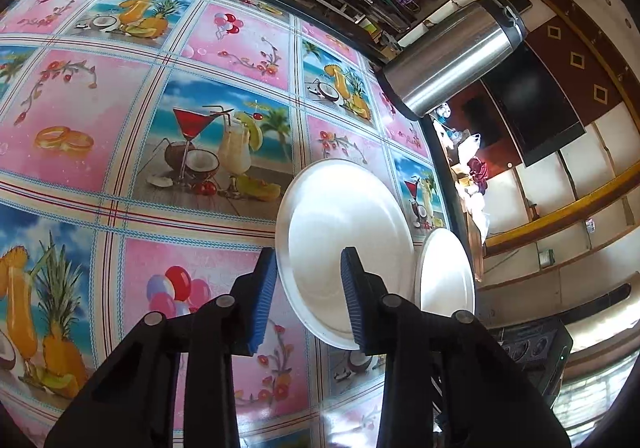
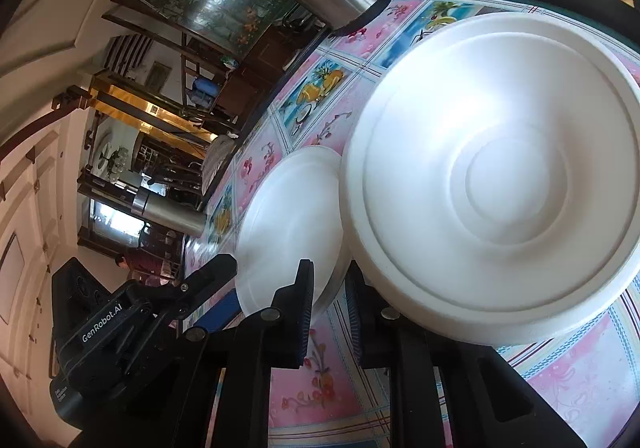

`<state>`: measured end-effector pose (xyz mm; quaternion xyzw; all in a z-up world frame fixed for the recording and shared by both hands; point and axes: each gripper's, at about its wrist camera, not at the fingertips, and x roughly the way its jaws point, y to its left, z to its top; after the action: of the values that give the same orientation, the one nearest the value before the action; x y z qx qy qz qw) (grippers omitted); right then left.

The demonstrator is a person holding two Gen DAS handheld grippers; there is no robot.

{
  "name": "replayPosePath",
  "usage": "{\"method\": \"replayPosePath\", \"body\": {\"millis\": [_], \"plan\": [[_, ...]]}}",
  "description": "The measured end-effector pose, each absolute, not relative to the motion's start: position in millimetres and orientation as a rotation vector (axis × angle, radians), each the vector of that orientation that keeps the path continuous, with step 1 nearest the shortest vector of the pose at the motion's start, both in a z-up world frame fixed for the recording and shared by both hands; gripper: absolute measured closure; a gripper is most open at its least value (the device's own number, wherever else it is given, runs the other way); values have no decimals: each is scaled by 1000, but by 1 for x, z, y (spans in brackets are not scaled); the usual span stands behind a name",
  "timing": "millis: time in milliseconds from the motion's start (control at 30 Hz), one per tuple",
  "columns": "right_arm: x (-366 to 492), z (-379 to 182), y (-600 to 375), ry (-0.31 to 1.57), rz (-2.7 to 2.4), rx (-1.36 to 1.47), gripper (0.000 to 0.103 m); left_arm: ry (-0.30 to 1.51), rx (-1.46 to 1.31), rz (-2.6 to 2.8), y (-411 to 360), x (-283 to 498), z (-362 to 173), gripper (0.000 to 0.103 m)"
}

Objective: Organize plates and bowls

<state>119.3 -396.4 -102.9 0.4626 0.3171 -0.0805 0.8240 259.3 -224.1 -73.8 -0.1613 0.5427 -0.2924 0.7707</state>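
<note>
Table (image 1: 120, 176) covered in a pink-and-blue fruit-print oilcloth. Steel flask (image 1: 452, 60) stands near the far edge. Big white ridged bowl (image 2: 492, 176) sits upside down at the right, its rim overlapping the white plate (image 1: 344, 248) beside it. Left gripper (image 1: 308, 296) straddles the plate's near rim, blue pads not pressing, so loose. Right gripper (image 2: 328, 312) has narrow jaws at the gap between plate and bowl; probably nothing pinched, view blurry there. Smaller white rim (image 1: 444, 272) right of the plate, likely the same bowl.
</note>
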Motion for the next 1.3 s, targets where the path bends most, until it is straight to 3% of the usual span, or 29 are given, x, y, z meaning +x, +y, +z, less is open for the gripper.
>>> {"method": "replayPosePath", "body": {"millis": [367, 933, 1300], "plan": [[121, -111, -401, 675, -151, 1007, 91, 1189, -340, -590, -218, 263, -82, 96], [120, -117, -399, 682, -96, 1051, 92, 1189, -349, -560, -203, 256, -83, 98], [115, -119, -377, 765, 9, 1078, 94, 1171, -425, -474, -135, 211, -79, 98]]}}
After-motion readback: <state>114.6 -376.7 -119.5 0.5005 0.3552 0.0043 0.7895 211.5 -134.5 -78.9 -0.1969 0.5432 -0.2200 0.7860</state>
